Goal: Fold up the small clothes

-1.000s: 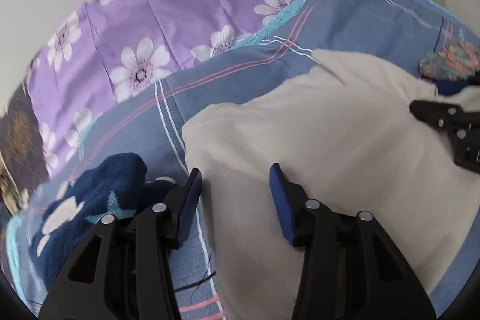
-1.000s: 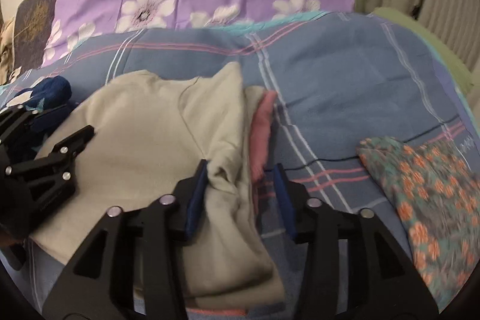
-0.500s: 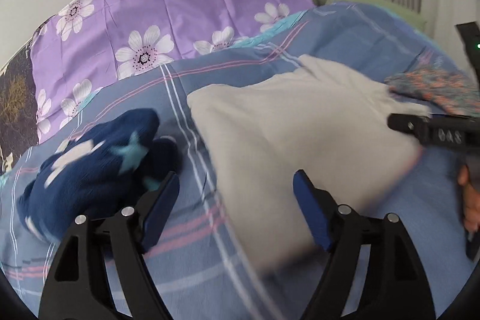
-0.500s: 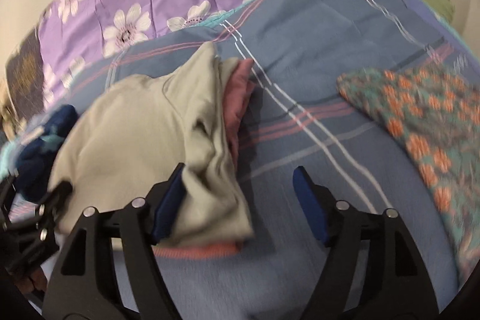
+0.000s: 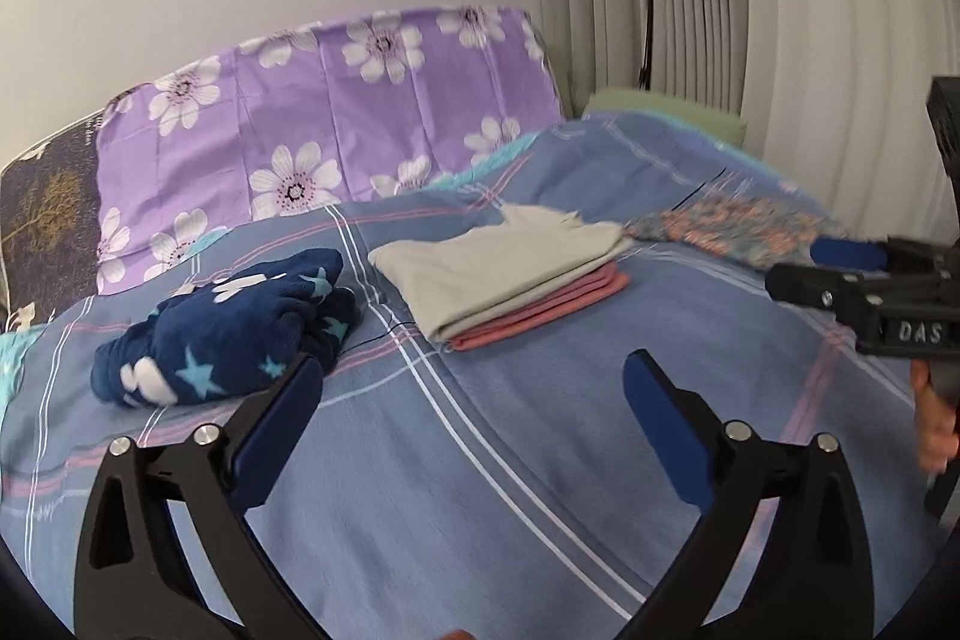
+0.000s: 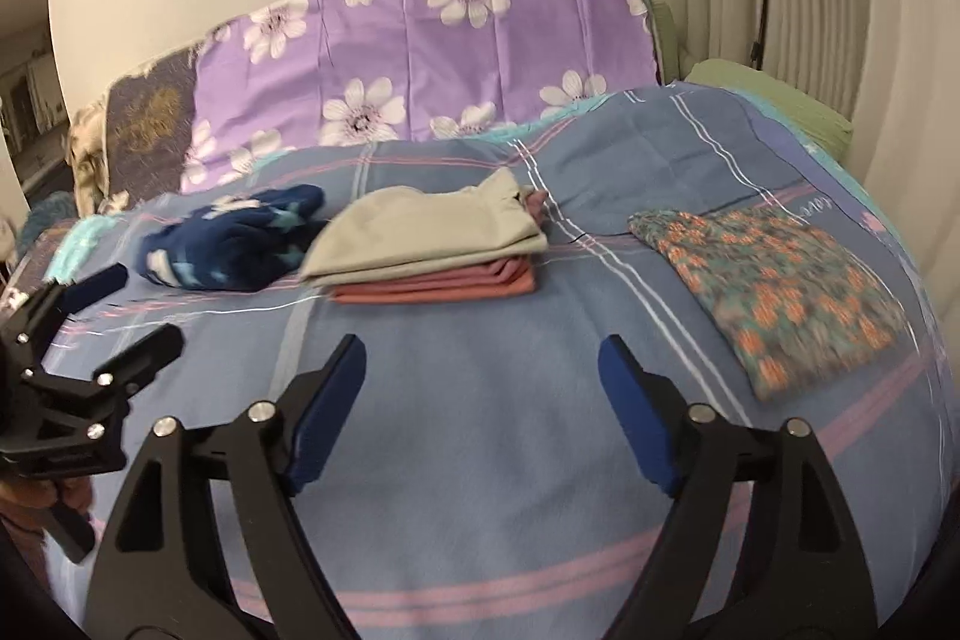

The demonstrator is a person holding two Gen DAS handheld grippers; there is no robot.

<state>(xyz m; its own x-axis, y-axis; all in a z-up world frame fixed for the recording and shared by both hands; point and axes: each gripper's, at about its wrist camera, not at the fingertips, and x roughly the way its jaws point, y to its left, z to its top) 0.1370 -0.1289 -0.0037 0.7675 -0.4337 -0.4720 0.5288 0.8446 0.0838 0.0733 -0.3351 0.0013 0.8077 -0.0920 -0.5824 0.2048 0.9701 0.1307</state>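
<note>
Blue plaid bed (image 5: 540,460) holds a folded beige garment (image 5: 492,274) on a folded pink one (image 5: 558,307); beside that stack's left, a crumpled navy star garment (image 5: 234,334); to its right, a floral cloth (image 6: 774,280). Left claw (image 5: 468,424) and right claw (image 6: 480,400) are opening, both empty. No containers visible. Reaching for the navy piece could nudge the stack askew.
</note>
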